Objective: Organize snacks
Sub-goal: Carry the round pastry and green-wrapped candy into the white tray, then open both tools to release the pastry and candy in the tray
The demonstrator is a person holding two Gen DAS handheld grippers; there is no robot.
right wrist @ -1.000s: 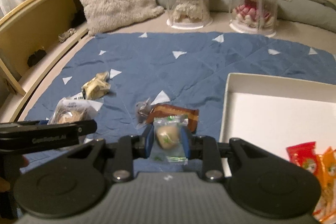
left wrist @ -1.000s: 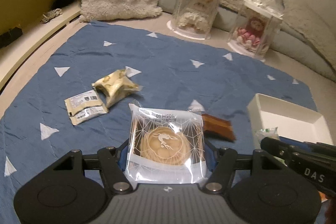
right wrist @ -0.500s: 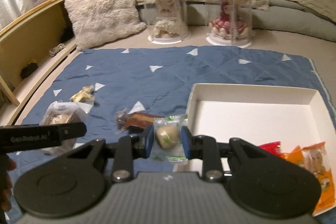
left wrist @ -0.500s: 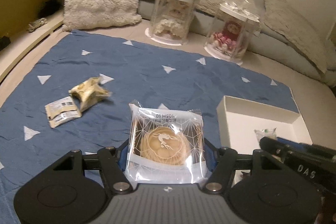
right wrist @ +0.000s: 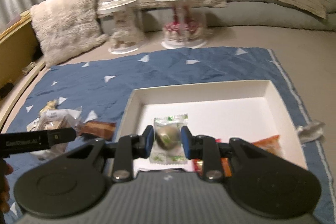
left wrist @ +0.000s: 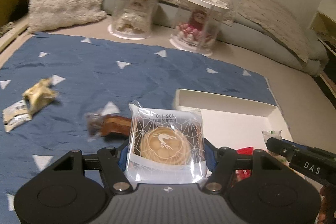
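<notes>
Snacks are gripped by both tools above the blue blanket (right wrist: 168, 77). Pinched in the left gripper (left wrist: 166, 152) is a clear-wrapped pastry (left wrist: 166, 142), held at the left edge of the white box (right wrist: 220, 110). The right gripper (right wrist: 168, 140) squeezes a small green-printed candy packet (right wrist: 169, 138) over the box's floor, near the orange packets (right wrist: 266, 146) inside it. A brown bar (left wrist: 113, 125) and tan wrappers (left wrist: 37, 96) lie on the blanket left of the box.

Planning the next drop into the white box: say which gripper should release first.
Right. The right gripper holds the green-printed candy already over the white box; the left gripper's mooncake packet hangs at the box's edge.
</notes>
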